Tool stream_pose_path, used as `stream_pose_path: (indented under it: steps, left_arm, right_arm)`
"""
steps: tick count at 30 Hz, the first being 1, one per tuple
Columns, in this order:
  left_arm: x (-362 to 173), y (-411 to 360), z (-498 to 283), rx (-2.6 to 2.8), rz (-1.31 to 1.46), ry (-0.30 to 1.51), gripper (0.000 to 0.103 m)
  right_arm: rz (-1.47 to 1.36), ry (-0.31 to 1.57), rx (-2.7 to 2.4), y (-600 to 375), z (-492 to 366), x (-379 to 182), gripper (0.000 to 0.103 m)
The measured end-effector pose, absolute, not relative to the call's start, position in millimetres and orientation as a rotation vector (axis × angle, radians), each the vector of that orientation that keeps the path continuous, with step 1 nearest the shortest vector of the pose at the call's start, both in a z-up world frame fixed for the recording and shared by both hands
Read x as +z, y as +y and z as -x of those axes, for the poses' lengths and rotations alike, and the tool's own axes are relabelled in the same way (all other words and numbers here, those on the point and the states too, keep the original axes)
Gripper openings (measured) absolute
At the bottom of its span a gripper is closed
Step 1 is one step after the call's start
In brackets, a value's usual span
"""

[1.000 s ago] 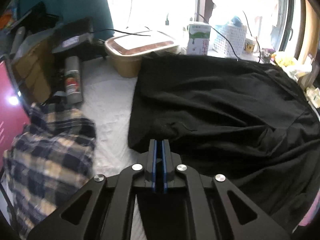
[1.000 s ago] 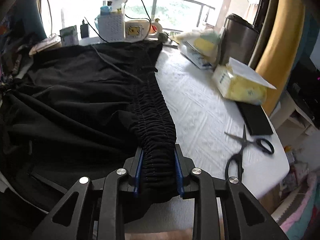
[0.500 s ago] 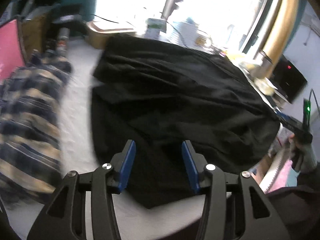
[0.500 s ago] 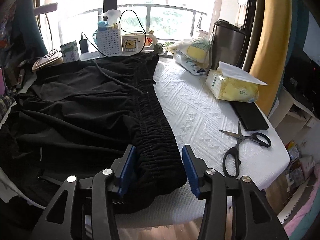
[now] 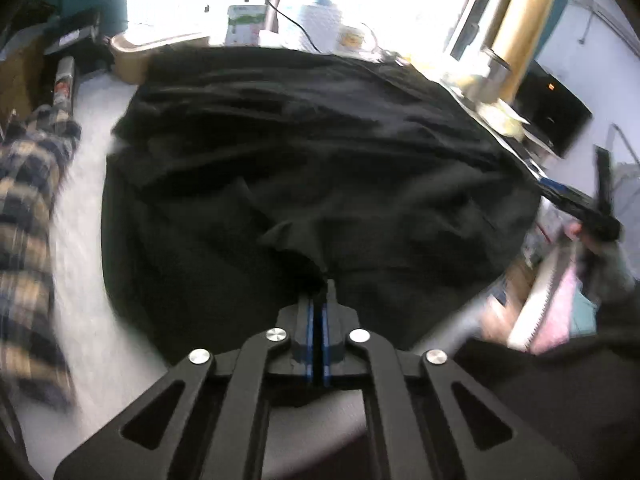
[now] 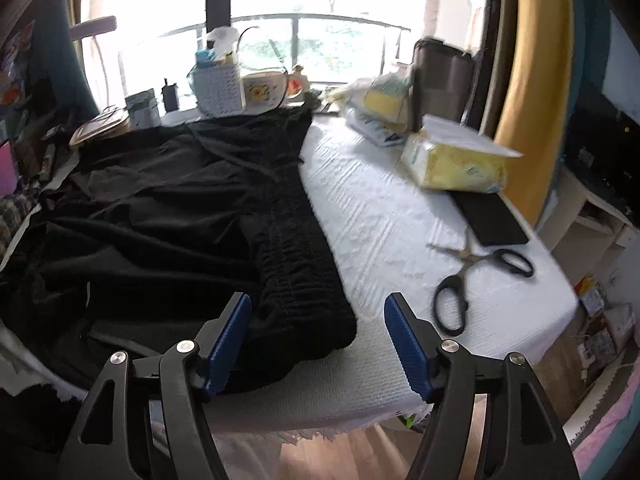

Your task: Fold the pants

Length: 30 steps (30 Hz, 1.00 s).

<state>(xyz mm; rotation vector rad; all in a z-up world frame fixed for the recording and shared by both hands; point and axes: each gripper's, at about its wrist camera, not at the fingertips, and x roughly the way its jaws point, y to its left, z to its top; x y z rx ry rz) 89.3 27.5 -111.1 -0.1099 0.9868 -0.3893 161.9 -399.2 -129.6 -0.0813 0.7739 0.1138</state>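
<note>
- White textured table cover (image 6: pixel 384 216) spans the work surface in front of a bright window; clutter lines the far edge.
- Black pants (image 5: pixel 304 168) lie spread across the table, elastic waistband (image 6: pixel 296 256) running along their right edge toward the near corner.
- Left gripper (image 5: pixel 318 308): jaws fully closed, pinching a raised fold of pants fabric at the near edge.
- Right gripper (image 6: pixel 318 320): jaws wide and opening; the waistband end lies between them, pads not pressing on it.
- Scissors (image 6: pixel 476 280) rest on the cover right of the waistband, near a black phone (image 6: pixel 492 216) and a tissue pack (image 6: pixel 456 164).
- Plaid garment (image 5: pixel 28 216) lies left of the pants.
</note>
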Motion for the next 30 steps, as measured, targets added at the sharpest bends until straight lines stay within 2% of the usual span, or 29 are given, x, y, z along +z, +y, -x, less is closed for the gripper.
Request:
stream_pose_path:
  steps: [1, 3, 4, 9, 15, 19, 22, 23, 24, 26, 30]
  left_arm:
    - [-111.5, 29.8, -79.3, -0.392, 0.128, 1.0, 0.001]
    - [-114.0, 34.5, -63.8, -0.402, 0.184, 1.037, 0.001]
    - [-116.0, 36.0, -56.9, -0.401, 0.201, 1.051, 0.0]
    - [-112.5, 40.2, -29.5, -0.381, 0.22, 1.059, 0.0]
    - [-107.5, 42.0, -20.9, -0.367, 0.178, 1.101, 0.001]
    - [-96.7, 59.4, -17.3, -0.31, 0.16, 1.056, 0.001]
    - [-79.8, 75.2, -19.2, -0.284, 0.211, 0.991, 0.003]
    - [-73.7, 78.0, -19.9, -0.284, 0.22, 0.965, 0.01]
    - [-67.4, 79.2, -22.0, -0.29, 0.226, 0.935, 0.027]
    - [-62.0, 76.3, -30.1, -0.317, 0.237, 0.911, 0.047]
    - [-73.7, 52.3, -61.4, -0.33, 0.184, 0.944, 0.047]
  right_arm:
    - [0.083, 0.776, 0.126, -398.5, -161.1, -132.8, 0.071]
    - [0.094, 0.785, 0.149, -395.3, -159.5, -138.3, 0.06]
    - [0.109, 0.783, 0.142, -393.7, -158.1, -140.7, 0.06]
    - [0.099, 0.771, 0.143, -399.0, -152.2, -143.9, 0.04]
    - [0.113, 0.769, 0.127, -406.7, -143.4, -137.1, 0.039]
    - [0.124, 0.779, 0.132, -406.1, -142.0, -138.0, 0.04]
    - [0.097, 0.774, 0.128, -408.2, -142.2, -136.6, 0.045]
    - [0.094, 0.774, 0.126, -408.5, -142.7, -135.6, 0.047]
    - [0.093, 0.771, 0.125, -408.7, -142.8, -134.4, 0.048]
    - [0.092, 0.765, 0.125, -408.3, -142.6, -132.7, 0.049]
    - [0.089, 0.764, 0.122, -407.2, -143.5, -133.2, 0.05]
